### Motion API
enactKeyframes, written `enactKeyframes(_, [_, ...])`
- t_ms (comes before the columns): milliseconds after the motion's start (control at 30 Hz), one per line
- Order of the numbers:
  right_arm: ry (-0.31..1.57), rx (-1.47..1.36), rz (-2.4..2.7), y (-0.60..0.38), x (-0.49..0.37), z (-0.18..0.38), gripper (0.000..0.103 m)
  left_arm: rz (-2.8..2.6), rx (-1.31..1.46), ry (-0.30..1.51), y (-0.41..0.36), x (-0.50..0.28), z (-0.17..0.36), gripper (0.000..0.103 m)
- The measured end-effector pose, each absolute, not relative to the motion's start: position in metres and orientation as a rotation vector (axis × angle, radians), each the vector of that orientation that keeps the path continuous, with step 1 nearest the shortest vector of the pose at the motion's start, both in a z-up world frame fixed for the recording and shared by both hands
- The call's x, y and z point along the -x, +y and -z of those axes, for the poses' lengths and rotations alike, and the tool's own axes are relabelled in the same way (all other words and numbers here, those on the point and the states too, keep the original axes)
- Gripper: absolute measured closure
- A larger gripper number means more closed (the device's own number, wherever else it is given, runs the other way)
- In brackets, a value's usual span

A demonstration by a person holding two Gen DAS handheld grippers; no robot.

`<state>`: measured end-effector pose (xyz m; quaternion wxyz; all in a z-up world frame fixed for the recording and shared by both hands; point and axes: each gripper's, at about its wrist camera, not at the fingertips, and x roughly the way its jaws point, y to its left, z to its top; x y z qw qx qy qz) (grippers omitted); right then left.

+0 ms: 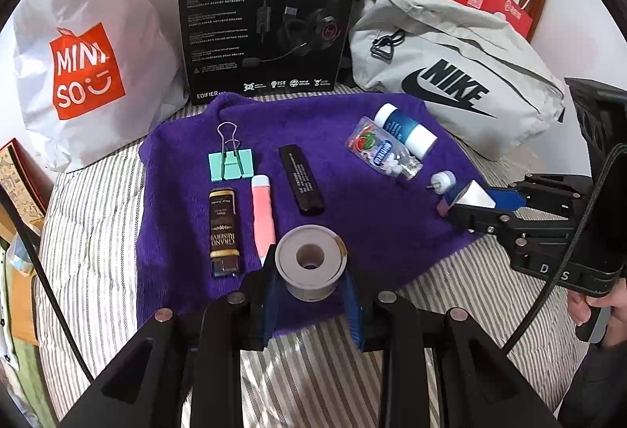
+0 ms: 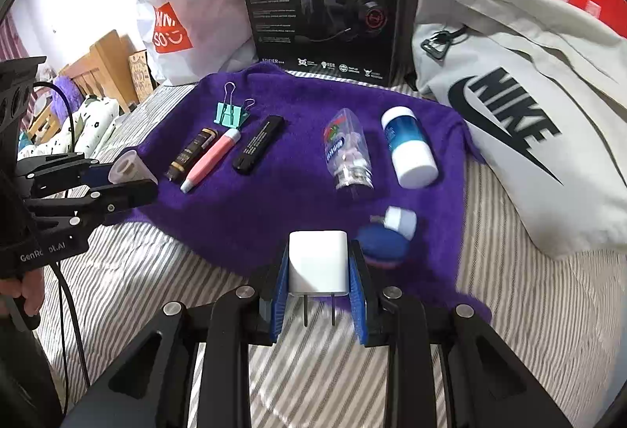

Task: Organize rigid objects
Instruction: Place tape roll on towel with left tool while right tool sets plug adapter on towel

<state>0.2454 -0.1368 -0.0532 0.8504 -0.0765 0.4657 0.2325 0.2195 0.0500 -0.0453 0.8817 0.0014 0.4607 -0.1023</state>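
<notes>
Left tool (image 1: 309,295) grips a tape roll (image 1: 309,263); right tool (image 2: 319,287) clamps a charger (image 2: 318,263), prongs toward the camera, both held above the towel (image 2: 274,201), probably to join the row ahead

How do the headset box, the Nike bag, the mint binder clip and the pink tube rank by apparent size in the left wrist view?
1. Headset box and Nike bag: look alike, too close to rank.
2. Pink tube.
3. Mint binder clip, though it lies farther from the camera.
</notes>
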Motion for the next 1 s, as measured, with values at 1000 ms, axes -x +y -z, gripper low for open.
enactKeyframes(1000, [1.082,0.277,-0.589,-0.092,-0.288,0.099,0.063,0.219,-0.018,1.020,0.056,-0.255,0.074,0.075])
